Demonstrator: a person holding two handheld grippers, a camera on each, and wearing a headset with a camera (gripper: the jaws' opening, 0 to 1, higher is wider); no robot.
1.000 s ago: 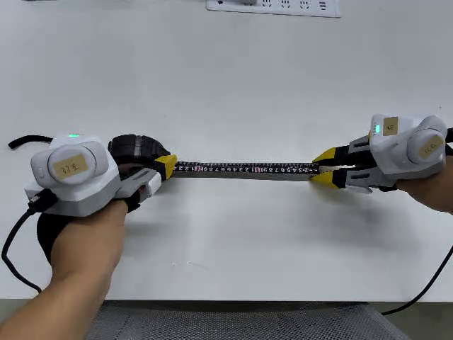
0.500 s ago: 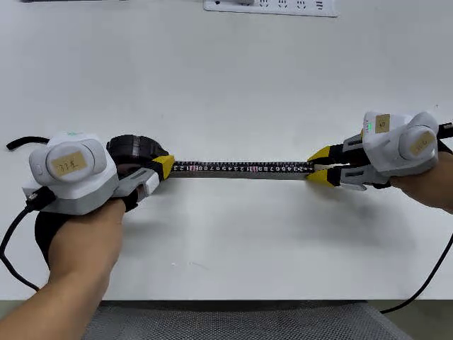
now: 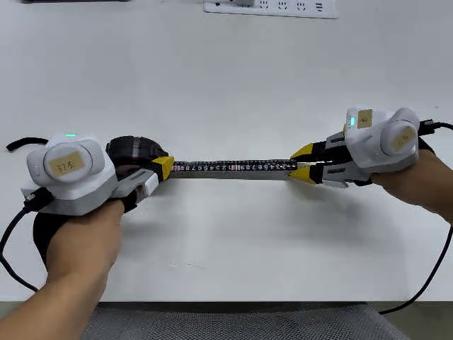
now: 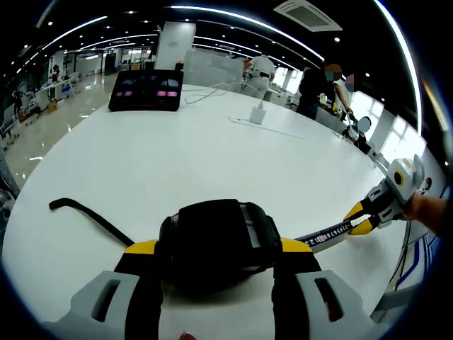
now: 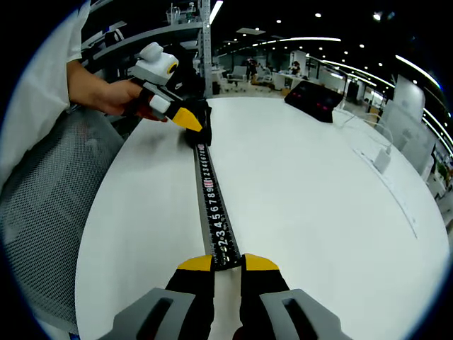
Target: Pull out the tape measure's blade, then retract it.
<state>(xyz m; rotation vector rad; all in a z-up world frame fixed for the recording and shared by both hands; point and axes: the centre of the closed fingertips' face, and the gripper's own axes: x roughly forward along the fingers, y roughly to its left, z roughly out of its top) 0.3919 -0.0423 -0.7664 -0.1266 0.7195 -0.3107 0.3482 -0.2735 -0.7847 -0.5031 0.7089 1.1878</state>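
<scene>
We see the tape measure case (image 3: 134,147) low on the white surface (image 3: 226,85) at our left, with the left gripper (image 3: 145,159) clamped on it. In the left gripper view the two yellow-tipped fingers press against either side of the black case. In the head view one yellow tip shows at the case's front, while the other finger is hidden behind the case. The gripper's white body covers the lower part of the case.

The blade (image 3: 233,168) runs out of the case to the right, just above the surface, to the right gripper (image 3: 301,164). That gripper's fingers are closed almost together on the blade's end. The end hook is buried between them, so we cannot make it out. In the right gripper view the numbers nearest the fingers read clearly, but towards the case they blur.

A black strap (image 3: 25,142) lies on the surface left of the case, its near end hidden behind the left gripper. A white power strip (image 3: 272,6) at the far edge is cut off by the top of the head view. A grey mesh chair (image 3: 233,322) shows below the surface's near edge.
</scene>
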